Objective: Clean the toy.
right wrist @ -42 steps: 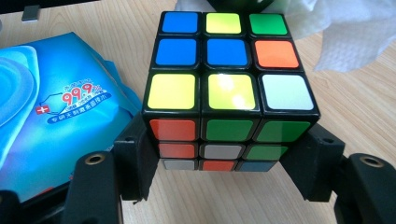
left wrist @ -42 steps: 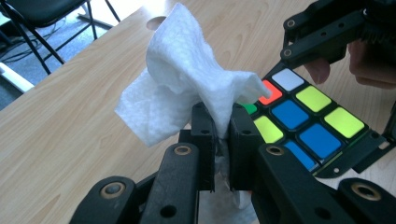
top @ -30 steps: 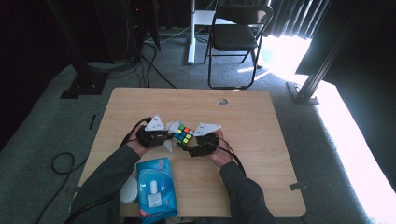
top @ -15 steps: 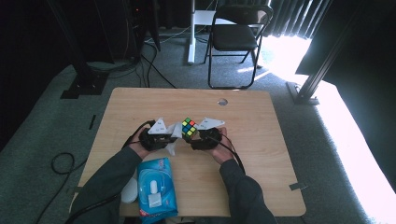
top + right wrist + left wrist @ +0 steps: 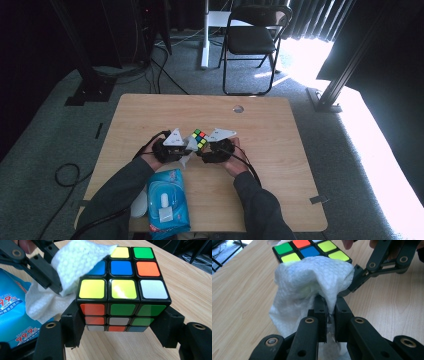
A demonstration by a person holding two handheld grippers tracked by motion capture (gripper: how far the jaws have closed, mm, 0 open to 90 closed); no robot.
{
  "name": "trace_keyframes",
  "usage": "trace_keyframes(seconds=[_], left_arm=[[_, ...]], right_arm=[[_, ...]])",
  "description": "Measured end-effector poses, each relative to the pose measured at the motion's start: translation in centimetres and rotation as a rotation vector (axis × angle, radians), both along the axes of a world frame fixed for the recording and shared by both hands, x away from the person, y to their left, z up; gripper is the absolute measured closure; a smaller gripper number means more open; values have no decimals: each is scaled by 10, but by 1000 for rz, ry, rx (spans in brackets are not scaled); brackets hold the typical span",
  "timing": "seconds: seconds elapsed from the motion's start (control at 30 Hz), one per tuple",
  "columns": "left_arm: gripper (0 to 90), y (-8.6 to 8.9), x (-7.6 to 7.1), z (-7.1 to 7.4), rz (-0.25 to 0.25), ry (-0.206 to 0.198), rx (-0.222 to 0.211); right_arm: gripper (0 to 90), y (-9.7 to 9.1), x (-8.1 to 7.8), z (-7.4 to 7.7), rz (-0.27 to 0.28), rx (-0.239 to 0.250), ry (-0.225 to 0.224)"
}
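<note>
- The left gripper point(image 5: 327, 312) has its jaws pinched tight on a white wipe point(image 5: 309, 287); the cloth bunches above the jaws and drapes down to the table.
- The top of the wipe lies against the upper face of the cube point(image 5: 310, 251), covering its near edge.
- The right gripper point(image 5: 120, 322) clamps the cube point(image 5: 122, 287) from both sides, one jaw on each side face, holding it just above the wood.
- In the right gripper view the wipe point(image 5: 77, 265) covers the cube's far left corner, with yellow, blue, green, orange and white tiles showing beside it.
- In the high view the two grippers meet near the table's middle, left gripper point(image 5: 186, 146) and right gripper point(image 5: 204, 150) just beside each other, the cube point(image 5: 199, 138) between them.
- The table point(image 5: 280, 130) is light wood with rounded corners and a small round hole point(image 5: 238, 108) near its far edge.
- A blue wipes pack point(image 5: 166, 200) lies near the front edge, by the person's left sleeve.
- Grey carpet surrounds the table; a black folding chair point(image 5: 252, 42) stands beyond it, with cables on the floor at left.
- Bright sunlight falls on the floor at right, beside dark curtains.
</note>
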State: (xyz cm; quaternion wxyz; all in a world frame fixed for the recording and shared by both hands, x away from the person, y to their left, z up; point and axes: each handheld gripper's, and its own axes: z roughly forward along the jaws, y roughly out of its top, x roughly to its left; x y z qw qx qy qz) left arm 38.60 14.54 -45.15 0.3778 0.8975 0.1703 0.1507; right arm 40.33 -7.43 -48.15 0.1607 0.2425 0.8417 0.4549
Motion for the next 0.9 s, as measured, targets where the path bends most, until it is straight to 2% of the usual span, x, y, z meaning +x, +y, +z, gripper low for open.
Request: trace_keyframes(seconds=[0.17, 0.43, 0.57, 0.9], left_arm=[[832, -2, -2, 5, -23, 5, -32], [831, -7, -4, 7, -51, 0, -30], [831, -4, -1, 5, -37, 9, -34], [829, 1, 8, -3, 24, 28, -3]], right_arm=[[343, 2, -1, -2, -1, -19, -5], [343, 3, -1, -2, -2, -24, -6], [343, 2, -1, -1, -4, -19, -6], [343, -2, -1, 2, -17, 14, -5]])
